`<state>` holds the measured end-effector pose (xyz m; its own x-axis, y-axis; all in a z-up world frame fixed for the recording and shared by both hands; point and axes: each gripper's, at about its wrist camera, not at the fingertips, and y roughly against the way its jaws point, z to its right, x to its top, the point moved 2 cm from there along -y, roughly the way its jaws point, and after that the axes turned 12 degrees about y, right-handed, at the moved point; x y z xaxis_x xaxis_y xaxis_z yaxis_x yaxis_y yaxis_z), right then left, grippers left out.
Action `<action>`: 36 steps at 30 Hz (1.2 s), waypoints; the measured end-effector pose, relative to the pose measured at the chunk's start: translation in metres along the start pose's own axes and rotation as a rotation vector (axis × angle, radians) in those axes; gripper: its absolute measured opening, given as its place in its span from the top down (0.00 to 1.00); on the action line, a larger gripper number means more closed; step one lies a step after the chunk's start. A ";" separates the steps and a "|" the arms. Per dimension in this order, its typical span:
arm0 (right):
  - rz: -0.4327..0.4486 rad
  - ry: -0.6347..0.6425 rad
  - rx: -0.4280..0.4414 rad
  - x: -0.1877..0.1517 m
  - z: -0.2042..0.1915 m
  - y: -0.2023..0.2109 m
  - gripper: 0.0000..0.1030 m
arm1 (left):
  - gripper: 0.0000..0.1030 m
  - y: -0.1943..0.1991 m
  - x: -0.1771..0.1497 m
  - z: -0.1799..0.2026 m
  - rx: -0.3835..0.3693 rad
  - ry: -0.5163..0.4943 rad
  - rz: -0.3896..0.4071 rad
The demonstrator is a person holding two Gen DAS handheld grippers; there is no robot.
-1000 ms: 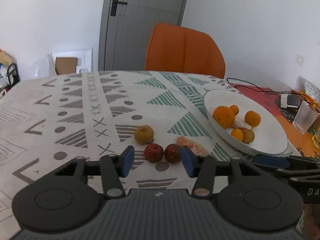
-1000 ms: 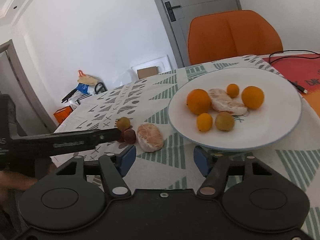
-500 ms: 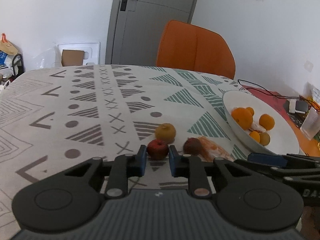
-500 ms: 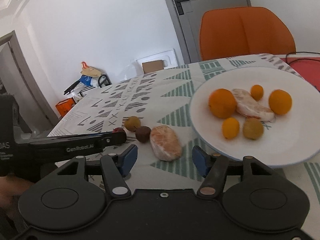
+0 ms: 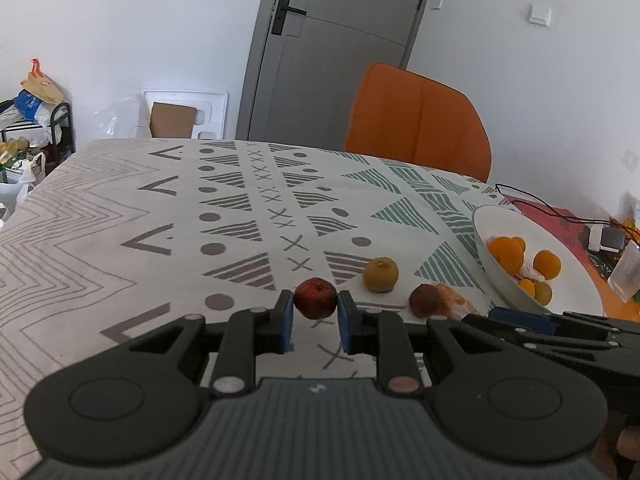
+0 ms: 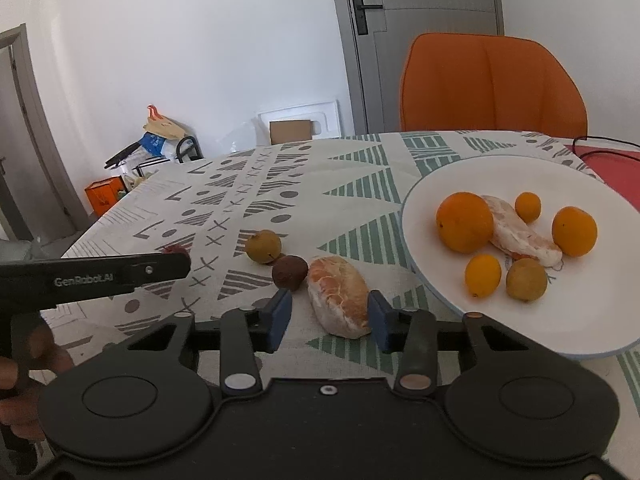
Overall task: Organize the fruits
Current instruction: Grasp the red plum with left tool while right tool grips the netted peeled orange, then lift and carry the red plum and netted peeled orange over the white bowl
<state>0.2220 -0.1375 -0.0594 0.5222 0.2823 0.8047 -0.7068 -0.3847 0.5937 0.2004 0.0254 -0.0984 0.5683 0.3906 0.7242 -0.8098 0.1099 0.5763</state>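
Observation:
My left gripper [image 5: 316, 314] is shut on a small red fruit [image 5: 316, 298] and holds it just above the patterned tablecloth. A yellow-green fruit [image 5: 380, 275], a dark red fruit [image 5: 425, 300] and a peeled orange piece [image 5: 452, 304] lie to its right. My right gripper [image 6: 330, 316] is open around the peeled orange piece [image 6: 338, 296], its pads on either side and apart from it. The dark red fruit [image 6: 290, 272] and yellow-green fruit [image 6: 263, 246] lie just beyond. The white plate [image 6: 568, 328] on the right holds several oranges and a peeled piece.
An orange chair [image 6: 494, 84] stands at the table's far side. A black cable [image 5: 536, 204] and small devices lie on a red mat past the plate [image 5: 486, 240]. A clear cup [image 5: 628, 276] stands at the right edge. The left gripper's body [image 6: 92, 276] crosses the right wrist view.
My left gripper closed on the small red fruit and lifted it slightly. My right gripper moved forward until its open pads came to either side of the peeled orange piece.

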 end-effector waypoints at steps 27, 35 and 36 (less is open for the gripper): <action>-0.075 0.084 -0.125 0.008 -0.026 -0.022 0.68 | 0.79 0.018 0.004 -0.047 -0.008 0.084 0.027; -0.085 0.057 -0.121 -0.004 -0.026 -0.001 0.68 | 0.79 0.031 -0.002 -0.037 -0.047 0.061 0.030; -0.085 0.053 -0.122 -0.006 -0.026 0.002 0.68 | 0.79 0.032 -0.003 -0.036 -0.048 0.057 0.030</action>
<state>0.2053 -0.1174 -0.0632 0.5589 0.3569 0.7485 -0.7156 -0.2484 0.6528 0.1676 0.0602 -0.0956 0.5357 0.4455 0.7173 -0.8331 0.1404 0.5350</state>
